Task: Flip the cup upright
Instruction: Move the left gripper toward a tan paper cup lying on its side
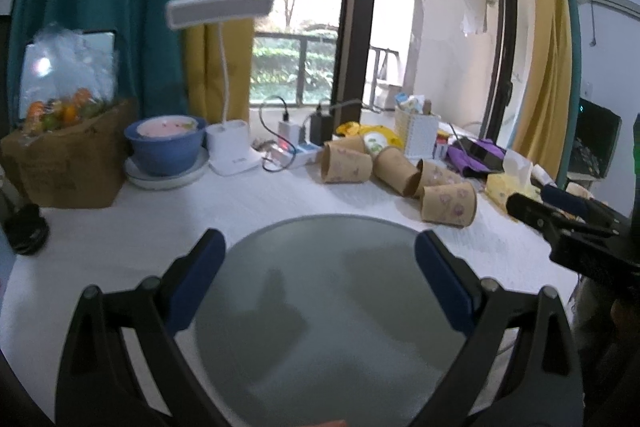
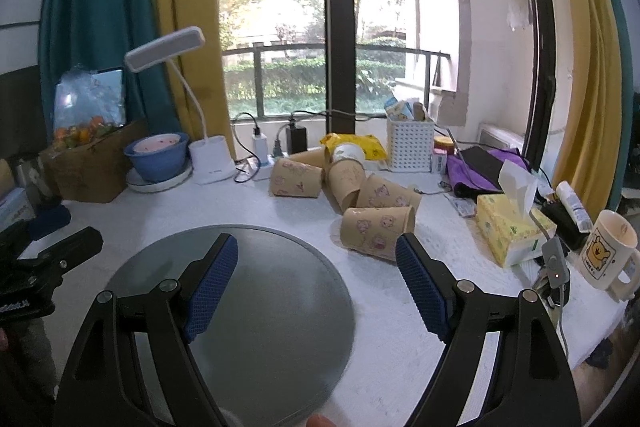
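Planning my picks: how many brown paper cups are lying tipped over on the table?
5, clustered behind the grey disc: leftmost, one behind it, middle, right, nearest. More may hide behind.

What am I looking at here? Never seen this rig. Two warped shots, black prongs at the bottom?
No robot: a person holds a hand-held gripper in each hand, each with a fisheye camera looking along its blue-padded fingers. One picture is from the left hand-held gripper, the other from the right hand-held gripper. Both are open and hold nothing. On the white table lie a round grey tray, a heap of paper cups on their sides, a tissue box, a mug, a lamp and a blue bowl.
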`<state>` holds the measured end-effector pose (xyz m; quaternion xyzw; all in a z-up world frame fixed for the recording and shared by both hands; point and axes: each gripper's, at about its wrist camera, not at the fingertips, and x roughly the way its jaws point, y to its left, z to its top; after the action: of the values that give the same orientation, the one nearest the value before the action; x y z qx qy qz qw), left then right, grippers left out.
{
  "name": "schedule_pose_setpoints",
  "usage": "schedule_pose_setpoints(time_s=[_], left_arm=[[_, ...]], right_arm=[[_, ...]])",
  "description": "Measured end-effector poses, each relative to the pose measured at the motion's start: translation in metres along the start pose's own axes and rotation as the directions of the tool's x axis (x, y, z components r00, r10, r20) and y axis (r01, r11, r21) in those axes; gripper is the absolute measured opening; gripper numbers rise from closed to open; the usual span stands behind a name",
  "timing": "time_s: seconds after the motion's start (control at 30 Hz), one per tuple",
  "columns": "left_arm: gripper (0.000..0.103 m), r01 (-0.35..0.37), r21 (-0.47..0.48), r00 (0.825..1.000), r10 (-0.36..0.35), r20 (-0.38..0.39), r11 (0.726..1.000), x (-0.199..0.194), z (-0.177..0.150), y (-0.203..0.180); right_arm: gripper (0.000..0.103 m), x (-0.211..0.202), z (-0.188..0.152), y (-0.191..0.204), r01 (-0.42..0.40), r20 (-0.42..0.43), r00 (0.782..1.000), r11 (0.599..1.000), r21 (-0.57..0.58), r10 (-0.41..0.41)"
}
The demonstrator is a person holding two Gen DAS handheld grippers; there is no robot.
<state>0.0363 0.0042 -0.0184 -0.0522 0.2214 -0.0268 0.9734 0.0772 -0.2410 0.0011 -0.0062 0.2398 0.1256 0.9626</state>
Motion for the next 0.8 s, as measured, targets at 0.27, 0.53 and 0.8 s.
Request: schedule_pose_setpoints(time_s=[0.27,0.53,0.8], left_arm=[[0.097,0.045,0.008,0.994,-0.044,-0.097,0.999,0.062,0.017,-0.019],[0.097,0.087,0.027,0.978,-0.08,-0.193,0.996,0.118,0.034,-0.049],[0.097,0.1,0.021,0.954,-0.09,-0.287,0.995,0.179,0.053,-0.076]], right_arm=[[0.084,0.047,0.007,-0.036,0.03,-0.038,0.999,0.998,0.051,-0.028],[0.084,0.076,0.017,-0.072,0.053,-0.06,0.997,0.994,0.094,-0.047],[0.084,0.103,0.026,-0.104,0.06,-0.096,0.994,0.991,0.122,-0.048]])
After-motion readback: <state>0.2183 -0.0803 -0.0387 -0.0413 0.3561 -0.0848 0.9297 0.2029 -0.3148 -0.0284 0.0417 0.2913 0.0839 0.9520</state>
